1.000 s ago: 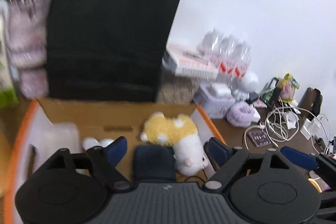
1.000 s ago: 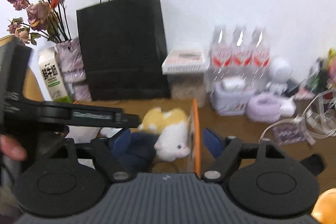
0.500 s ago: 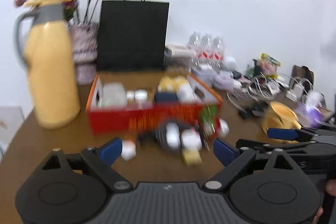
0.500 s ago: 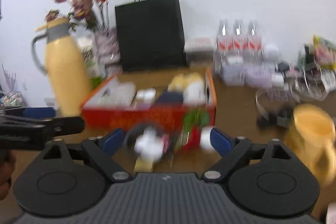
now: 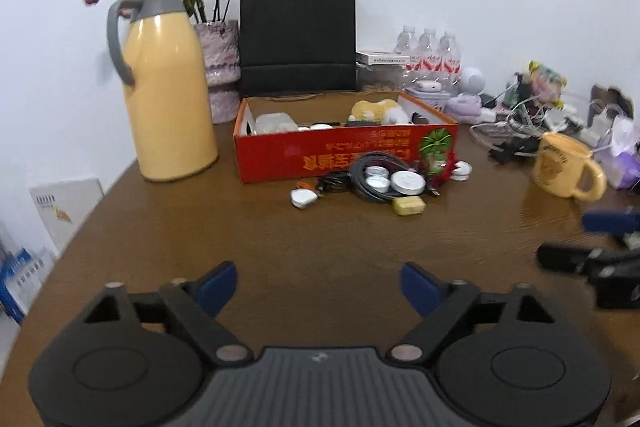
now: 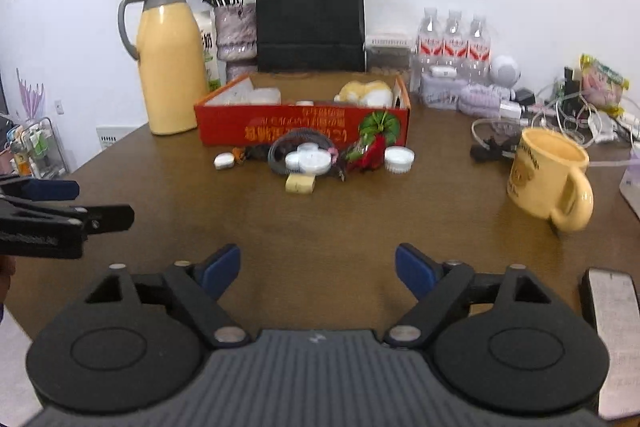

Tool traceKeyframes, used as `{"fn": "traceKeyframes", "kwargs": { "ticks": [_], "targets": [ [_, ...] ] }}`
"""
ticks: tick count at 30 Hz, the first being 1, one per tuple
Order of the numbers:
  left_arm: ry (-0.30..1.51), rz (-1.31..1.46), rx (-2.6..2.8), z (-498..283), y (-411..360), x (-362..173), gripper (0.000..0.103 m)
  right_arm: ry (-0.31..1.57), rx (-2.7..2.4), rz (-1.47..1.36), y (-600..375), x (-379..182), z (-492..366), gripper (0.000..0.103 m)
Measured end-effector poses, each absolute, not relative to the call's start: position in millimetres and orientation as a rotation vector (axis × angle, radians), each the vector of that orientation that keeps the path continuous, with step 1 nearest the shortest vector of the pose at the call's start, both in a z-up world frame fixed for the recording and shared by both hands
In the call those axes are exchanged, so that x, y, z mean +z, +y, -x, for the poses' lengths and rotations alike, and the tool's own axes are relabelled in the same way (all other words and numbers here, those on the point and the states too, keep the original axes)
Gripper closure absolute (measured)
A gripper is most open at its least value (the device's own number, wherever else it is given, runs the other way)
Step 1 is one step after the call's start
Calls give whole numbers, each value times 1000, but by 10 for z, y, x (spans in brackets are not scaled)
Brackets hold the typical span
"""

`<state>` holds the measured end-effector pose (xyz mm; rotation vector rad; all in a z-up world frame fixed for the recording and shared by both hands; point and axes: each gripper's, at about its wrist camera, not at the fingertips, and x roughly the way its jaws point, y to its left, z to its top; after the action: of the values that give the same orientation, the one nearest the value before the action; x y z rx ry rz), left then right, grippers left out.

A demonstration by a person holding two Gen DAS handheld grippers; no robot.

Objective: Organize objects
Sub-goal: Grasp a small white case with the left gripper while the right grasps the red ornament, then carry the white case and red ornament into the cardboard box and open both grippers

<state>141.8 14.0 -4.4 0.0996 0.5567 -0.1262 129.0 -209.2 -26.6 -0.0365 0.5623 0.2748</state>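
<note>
Left gripper point(image 5: 318, 283): jaws apart, just been closing a little, nothing between them, over bare tabletop point(image 5: 280, 235) near its front edge. Right gripper point(image 6: 318, 267): jaws likewise apart, just been narrowing, empty. Red cardboard box point(image 6: 280, 129): toward the back edge, holding a plush toy point(image 6: 366, 93) and white containers. Loose pile just before the box: coiled cable point(image 5: 366, 173), round tins point(image 5: 407, 182), small yellow case point(image 5: 408, 205). Yellow thermos jug point(image 5: 168, 87): back left. Yellow mug point(image 6: 550, 179): right side.
</note>
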Motion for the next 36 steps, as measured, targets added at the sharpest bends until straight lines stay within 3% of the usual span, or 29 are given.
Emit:
{"fn": "traceKeyframes", "kwargs": {
  "ticks": [2,6,11,18,19,20,21,22,28,36],
  "targets": [
    [536,-131,-157,-1590,132,-58,23,535,265,49,-2090,-249,-1423,18],
    [531,-178,-200,-2163,143,-129,23,521,239,58,-2087,-262,-1824,30],
    [588,-208,-230,-2976,112,-372,34,548,226,12,-2091,-385,-2621,43],
    [650,-147,-244,-3413,237,-617,40,566,219,-55,-2015,-584,-3489,45],
    [642,-122,-247,-3403,275,-630,45,566,213,-49,-2001,-619,-3556,46],
    [644,-108,-252,-3404,301,-631,52,573,213,-51,-1995,-656,-3612,56],
    [640,-101,-267,-3398,313,-622,73,592,224,-57,-1996,-693,-3666,63],
    [641,-106,-281,-3399,301,-609,76,610,231,-61,-1997,-727,-3687,64],
    [588,-152,-299,-3283,204,-587,77,573,238,-84,-2054,-718,-3570,80],
    [560,-45,-237,-2643,206,-317,77,495,202,-74,-2100,-518,-3119,83]
  ]
}}
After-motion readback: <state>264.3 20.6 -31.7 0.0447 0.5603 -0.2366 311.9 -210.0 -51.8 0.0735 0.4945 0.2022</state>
